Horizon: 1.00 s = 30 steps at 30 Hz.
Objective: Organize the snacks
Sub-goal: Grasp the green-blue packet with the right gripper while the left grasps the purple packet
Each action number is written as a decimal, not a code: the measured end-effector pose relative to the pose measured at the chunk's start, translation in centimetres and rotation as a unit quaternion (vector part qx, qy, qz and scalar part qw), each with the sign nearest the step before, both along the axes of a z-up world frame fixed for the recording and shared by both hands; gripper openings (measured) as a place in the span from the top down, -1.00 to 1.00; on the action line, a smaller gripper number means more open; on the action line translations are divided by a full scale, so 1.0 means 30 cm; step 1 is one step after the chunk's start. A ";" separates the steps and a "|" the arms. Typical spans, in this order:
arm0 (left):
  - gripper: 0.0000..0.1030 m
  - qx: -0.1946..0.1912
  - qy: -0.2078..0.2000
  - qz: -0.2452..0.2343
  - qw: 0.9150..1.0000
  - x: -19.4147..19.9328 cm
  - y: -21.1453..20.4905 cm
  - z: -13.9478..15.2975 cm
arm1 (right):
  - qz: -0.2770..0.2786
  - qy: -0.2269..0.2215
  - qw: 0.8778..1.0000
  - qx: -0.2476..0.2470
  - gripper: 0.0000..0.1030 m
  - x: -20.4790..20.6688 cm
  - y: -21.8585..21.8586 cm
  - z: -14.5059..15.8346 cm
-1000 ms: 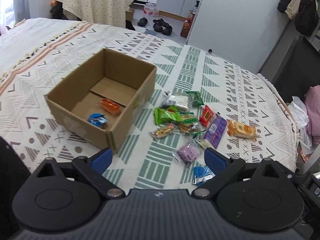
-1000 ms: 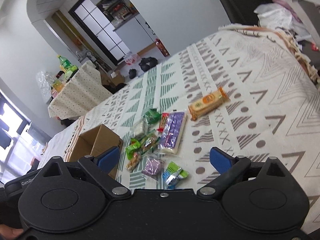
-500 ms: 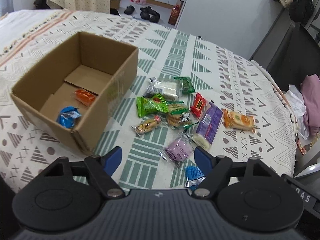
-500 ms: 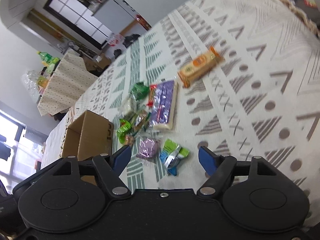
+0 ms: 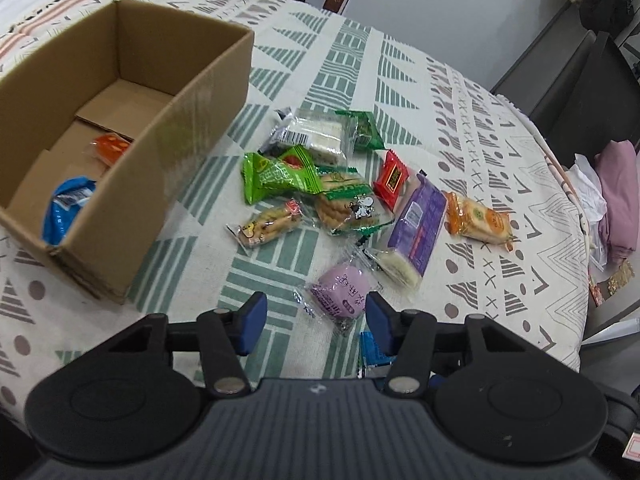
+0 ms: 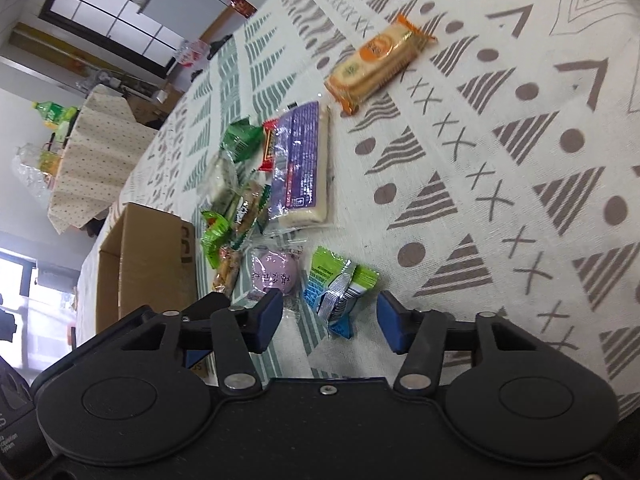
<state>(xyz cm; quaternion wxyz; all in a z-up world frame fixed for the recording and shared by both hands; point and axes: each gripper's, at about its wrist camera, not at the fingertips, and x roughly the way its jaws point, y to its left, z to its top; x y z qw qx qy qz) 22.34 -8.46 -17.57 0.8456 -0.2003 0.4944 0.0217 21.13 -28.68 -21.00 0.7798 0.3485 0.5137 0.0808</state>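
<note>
Sitting open on the patterned surface (image 5: 400, 60), the cardboard box (image 5: 192, 128) holds two snacks — an orange packet (image 5: 110, 146) and a blue packet (image 5: 66, 210). The left hand-held gripper (image 5: 312, 318) closes around the purple packet (image 5: 340, 290), untouched; the right hand-held gripper (image 6: 328, 316) closes astride the blue-green packet (image 6: 334, 284), pads clear.

Cream woven bedspread (image 5: 472, 128) carries a geometric print of sage-green striped bands and triangles alongside taupe-brown dots, crosses, chevrons and striped triangles. Plain brown corrugated cardboard box (image 5: 188, 128) contains an orange sachet (image 5: 110, 146) and a blue sachet (image 5: 66, 206). Loose items: pale lilac round cake in clear wrap (image 5: 340, 290), long purple-printed wafer packet (image 5: 418, 222), orange-trimmed cracker pack (image 5: 478, 220), red square sachet (image 5: 392, 178), bright green crinkled pouch (image 5: 276, 178), and a lime-green, blue and silver sachet (image 6: 340, 282).
</note>
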 end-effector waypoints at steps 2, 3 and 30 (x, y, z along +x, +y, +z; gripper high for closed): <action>-0.05 -0.001 0.003 -0.002 1.000 0.013 0.001 -0.014 | 0.001 0.004 1.000 -0.003 0.02 0.013 0.014 -0.012; -0.05 -0.002 0.005 -0.004 1.000 0.020 0.001 -0.021 | 0.001 0.008 1.000 -0.005 0.09 0.019 0.020 -0.020; 0.34 -0.004 0.025 -0.043 0.999 0.120 -0.063 -0.114 | -0.023 0.008 0.999 -0.034 0.34 0.083 0.011 -0.066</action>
